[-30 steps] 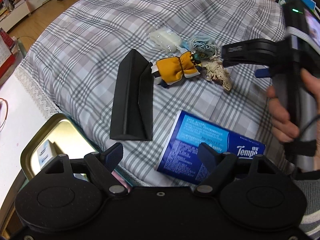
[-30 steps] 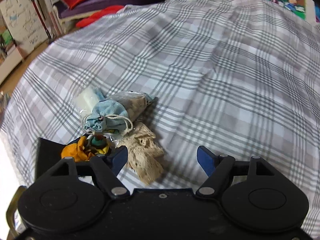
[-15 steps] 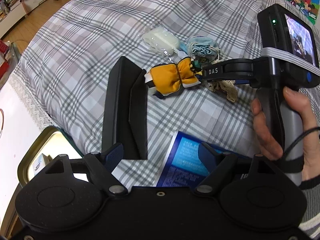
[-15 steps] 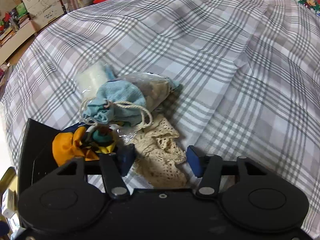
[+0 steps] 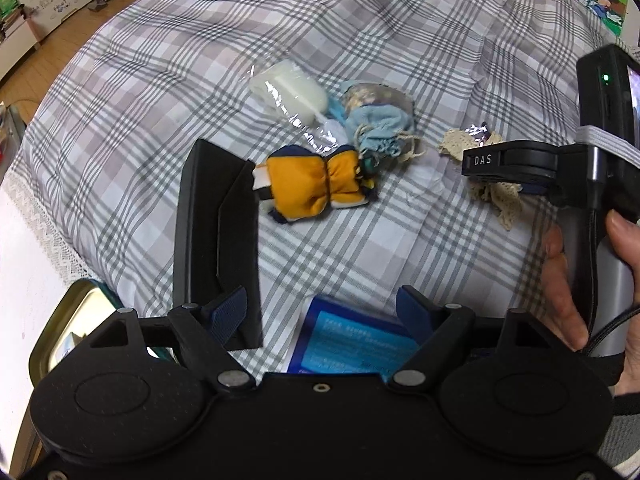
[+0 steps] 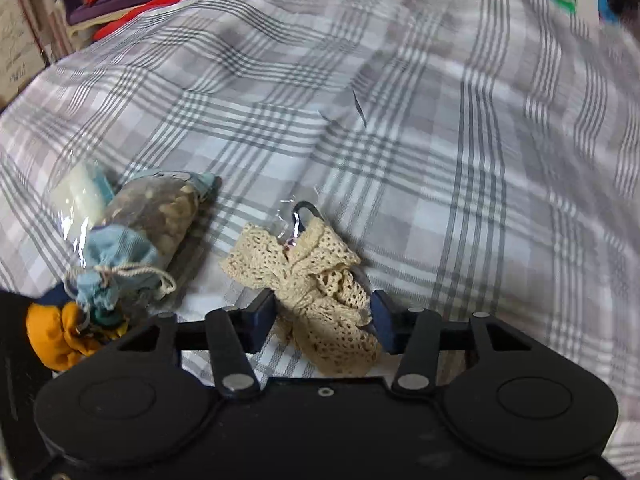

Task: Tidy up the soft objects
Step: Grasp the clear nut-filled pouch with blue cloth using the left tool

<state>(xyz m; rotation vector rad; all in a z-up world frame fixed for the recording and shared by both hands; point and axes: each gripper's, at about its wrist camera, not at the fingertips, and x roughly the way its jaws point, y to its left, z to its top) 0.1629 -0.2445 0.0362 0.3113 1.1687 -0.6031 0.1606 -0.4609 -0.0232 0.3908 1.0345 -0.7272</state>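
Scene: we work over a bed with a grey plaid cover (image 6: 440, 128); small soft things lie clustered on it.
Lace piece: a cream crocheted lace piece (image 6: 320, 292) lies just right of the blue drawstring pouch (image 6: 120, 264).
Right tool: the right tool (image 6: 322, 320) is closing, its pads pressing the lace on both sides.
Left tool: the left tool (image 5: 320, 312) stands open and empty over a blue tissue pack (image 5: 352, 344), near the pouch.
Handling: we judge the lace light, limp and snag-prone; pinch its bunched middle.
Other items: a yellow bow (image 5: 316, 184) touches the pouch.

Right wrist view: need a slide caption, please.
Right gripper closing around the lace piece on the plaid cloth, blue pouch beside it.
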